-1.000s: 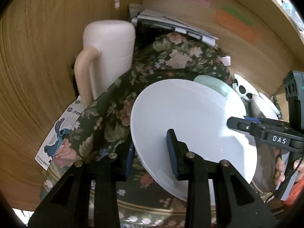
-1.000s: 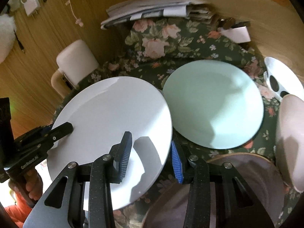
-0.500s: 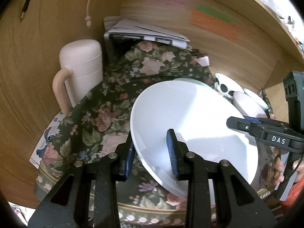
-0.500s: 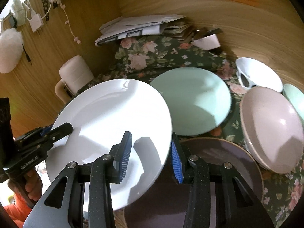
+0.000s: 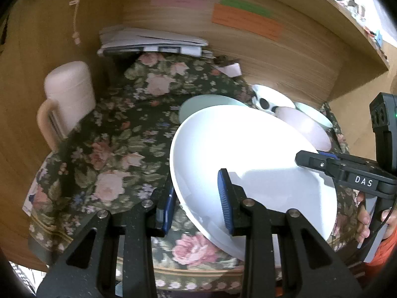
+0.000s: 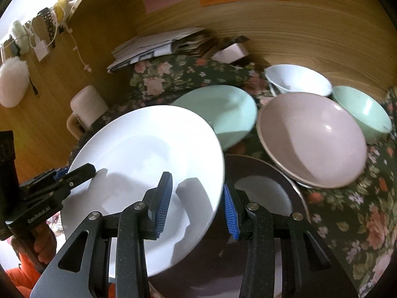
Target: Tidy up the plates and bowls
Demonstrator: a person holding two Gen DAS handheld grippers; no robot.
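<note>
A large white plate point(image 5: 248, 154) is held tilted above the floral cloth by both grippers. My left gripper point(image 5: 196, 198) is shut on its left rim. My right gripper point(image 6: 196, 201) is shut on its right rim; the plate shows in the right wrist view point(image 6: 148, 149). Under it lies a dark brown plate point(image 6: 260, 193). Behind are a mint plate point(image 6: 223, 109), a pink bowl point(image 6: 312, 139), a mint bowl point(image 6: 359, 109) and a white bowl point(image 6: 297, 79).
A pink lidded mug point(image 5: 67, 94) stands at the left by the wooden wall. A stack of papers point(image 5: 151, 42) lies at the back. The floral cloth point(image 5: 119, 149) covers the table. A wooden back wall carries coloured notes point(image 5: 245, 19).
Both grippers have drawn back and up with the white plate; the table and bowls look farther away and the bowls at the right have come into view.
</note>
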